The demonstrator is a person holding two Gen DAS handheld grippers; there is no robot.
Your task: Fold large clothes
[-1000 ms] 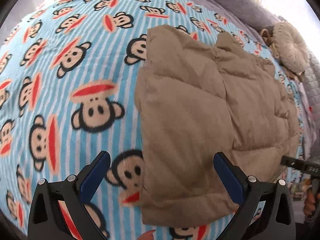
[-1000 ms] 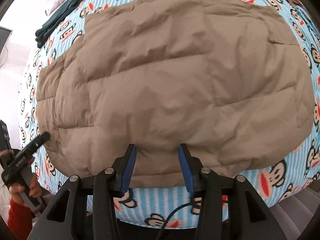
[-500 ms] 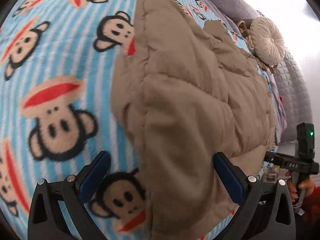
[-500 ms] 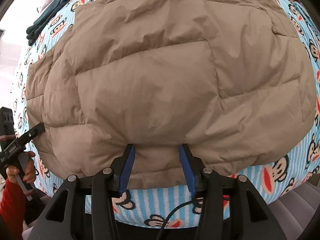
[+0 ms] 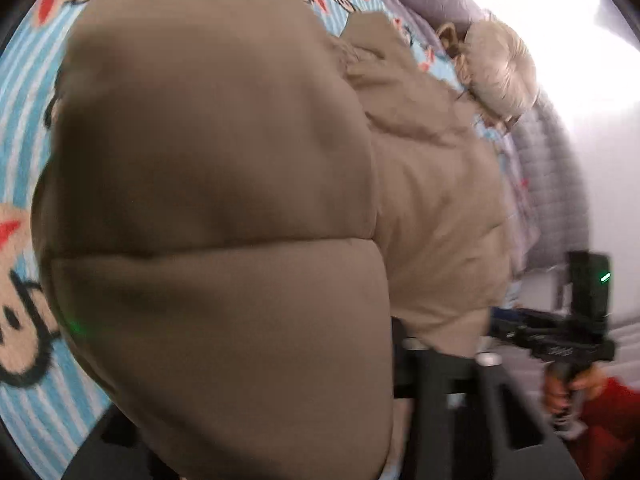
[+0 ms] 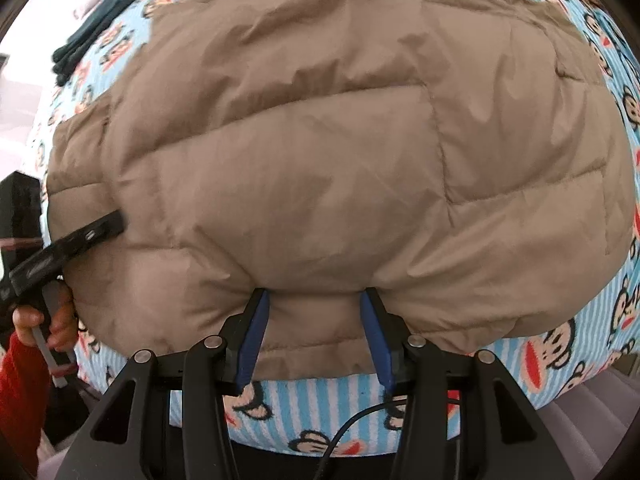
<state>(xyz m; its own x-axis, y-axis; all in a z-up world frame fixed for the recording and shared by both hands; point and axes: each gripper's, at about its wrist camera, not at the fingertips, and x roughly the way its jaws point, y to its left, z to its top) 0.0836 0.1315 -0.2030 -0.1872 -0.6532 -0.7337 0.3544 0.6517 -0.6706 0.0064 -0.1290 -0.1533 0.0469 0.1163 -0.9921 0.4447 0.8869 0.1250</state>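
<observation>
A puffy brown quilted jacket [image 6: 320,160] lies spread on a blue striped monkey-print blanket [image 6: 320,408]. At its near hem my right gripper [image 6: 314,336] points down, its blue pads [image 6: 256,328] pinching a bunched fold of the jacket. In the left wrist view the jacket [image 5: 220,200] bulges up close and hides my left fingers. Those jaws are closing with the jacket's corner between them. In the right wrist view my left gripper [image 6: 108,228] bites on the jacket's left edge, one black finger pressed into the fabric.
Dark green folded clothes [image 6: 92,36] lie at the blanket's far left corner. A round beige cushion [image 5: 500,68] and grey quilted bedding [image 5: 560,184] border the far side. A hand [image 6: 52,320] with a red sleeve [image 6: 20,380] holds the left gripper's handle.
My left gripper moved down onto the jacket's corner, and its open jaws came together around it. The jacket now fills that view. My right gripper stayed on the hem.
</observation>
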